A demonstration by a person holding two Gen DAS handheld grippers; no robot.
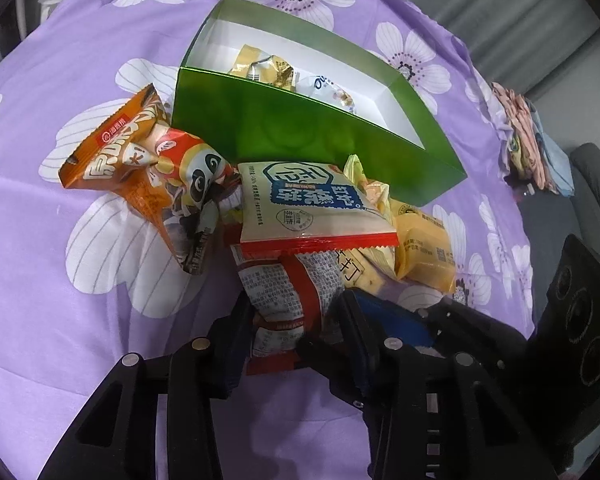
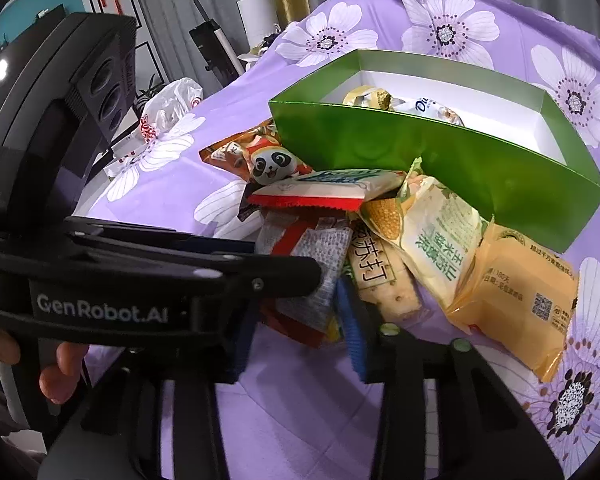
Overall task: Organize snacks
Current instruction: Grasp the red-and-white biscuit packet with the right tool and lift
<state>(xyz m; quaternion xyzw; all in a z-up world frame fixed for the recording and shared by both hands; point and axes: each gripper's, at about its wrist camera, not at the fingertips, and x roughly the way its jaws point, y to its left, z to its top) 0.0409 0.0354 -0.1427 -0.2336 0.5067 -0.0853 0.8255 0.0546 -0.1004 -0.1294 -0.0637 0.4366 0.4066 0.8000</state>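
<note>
A green box (image 1: 300, 128) with white inside holds a gold packet (image 1: 264, 66) and a white packet (image 1: 332, 88). A pile of snack packets lies in front of it: an orange packet (image 1: 112, 152), a panda packet (image 1: 196, 176), a cream-and-red packet (image 1: 312, 208), a yellow packet (image 1: 424, 248). My left gripper (image 1: 292, 316) is shut on a grey-and-red packet (image 1: 284, 292) at the pile's near edge. My right gripper (image 2: 300, 320) stands open around the same grey-and-red packet (image 2: 308, 272), with the left gripper (image 2: 292, 276) crossing in front. The box (image 2: 440, 152) and yellow packet (image 2: 512, 300) show there too.
The purple flowered cloth (image 1: 80, 300) covers the surface. Folded clothes (image 1: 528, 140) lie at its right edge. In the right wrist view a white plastic bag (image 2: 172, 108) lies at the far left of the cloth and a vacuum (image 2: 212, 40) stands behind.
</note>
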